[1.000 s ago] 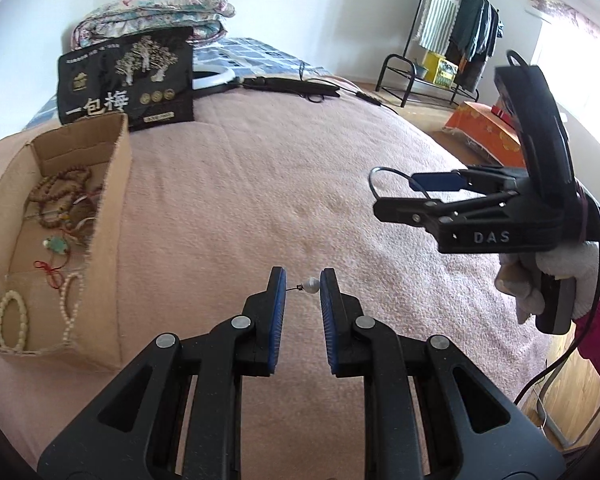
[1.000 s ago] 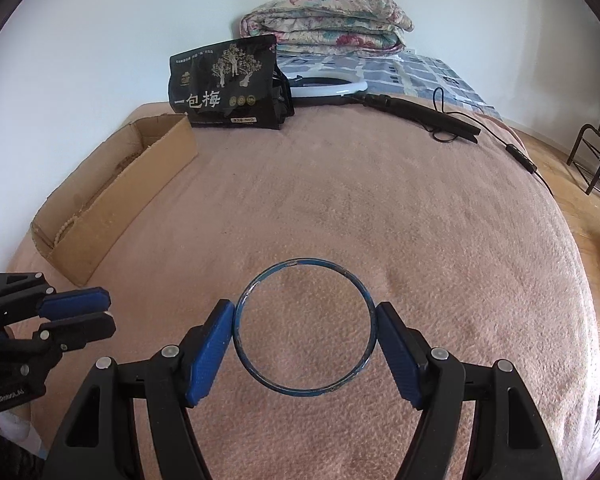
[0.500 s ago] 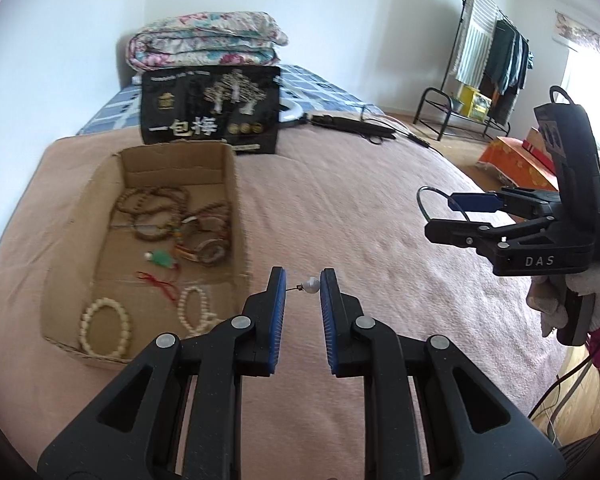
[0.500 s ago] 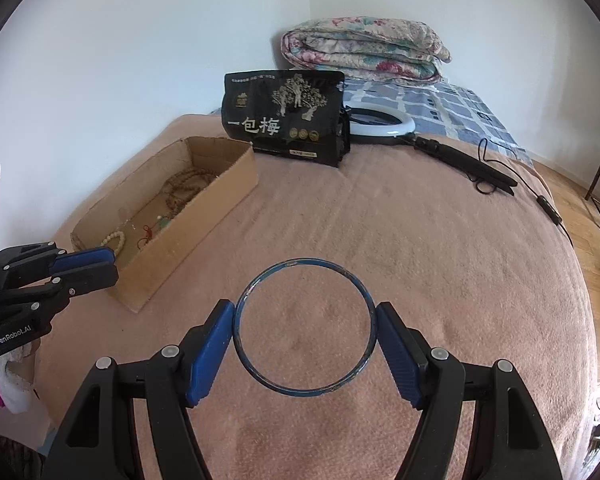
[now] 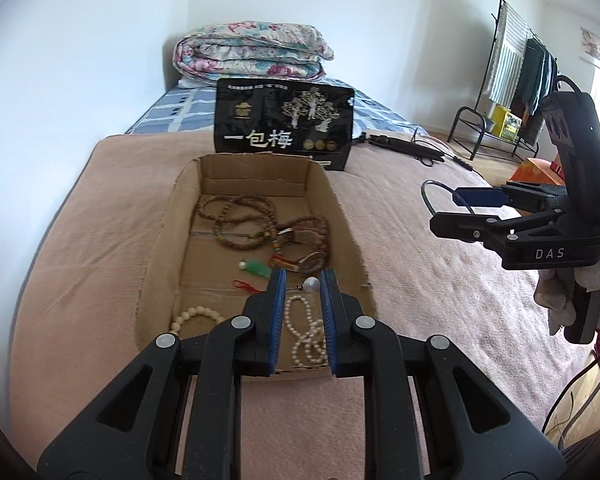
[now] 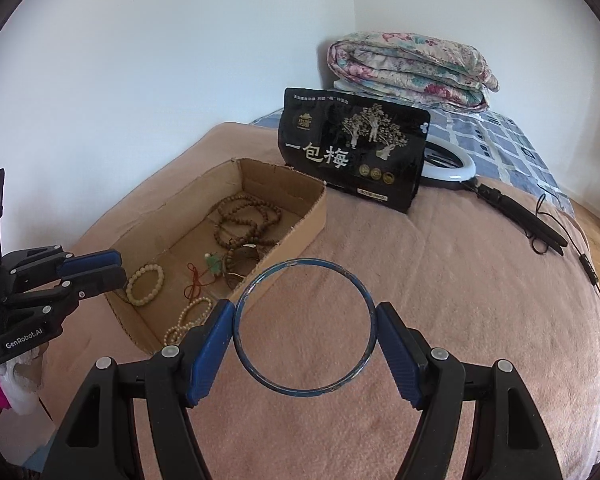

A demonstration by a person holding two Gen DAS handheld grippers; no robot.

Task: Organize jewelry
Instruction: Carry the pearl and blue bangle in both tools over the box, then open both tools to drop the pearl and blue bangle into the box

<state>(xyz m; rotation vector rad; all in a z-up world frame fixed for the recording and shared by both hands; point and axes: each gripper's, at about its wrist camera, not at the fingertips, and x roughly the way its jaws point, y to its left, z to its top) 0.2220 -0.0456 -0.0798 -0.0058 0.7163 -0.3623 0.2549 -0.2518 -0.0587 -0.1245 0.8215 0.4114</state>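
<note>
My left gripper [image 5: 303, 284] is shut on a small pearl stud [image 5: 311, 284], its thin pin spanning the blue pads, above the near end of an open cardboard box [image 5: 342, 220]. The box holds brown bead strands [image 5: 236, 220], cream bead bracelets [image 5: 306, 332], a green pendant [image 5: 258, 267] on red cord and a watch. My right gripper [image 6: 304, 312] is shut on a blue bangle [image 6: 300, 261], gripped across its width over the pink blanket, just right of the box [image 6: 296, 232]. Each gripper shows in the other's view: the right gripper [image 5: 448, 210], the left gripper [image 6: 104, 268].
A black snack bag [image 5: 284, 128] stands behind the box, with a folded floral quilt [image 5: 252, 52] further back. A ring light [image 6: 448, 164] and its black stand and cable [image 6: 540, 232] lie on the bed at right. A clothes rack [image 5: 512, 80] stands by the far wall.
Both grippers have swung left toward the box while keeping their holds. The box, earlier off to the left, now lies under my left gripper's tips and near the bangle.
</note>
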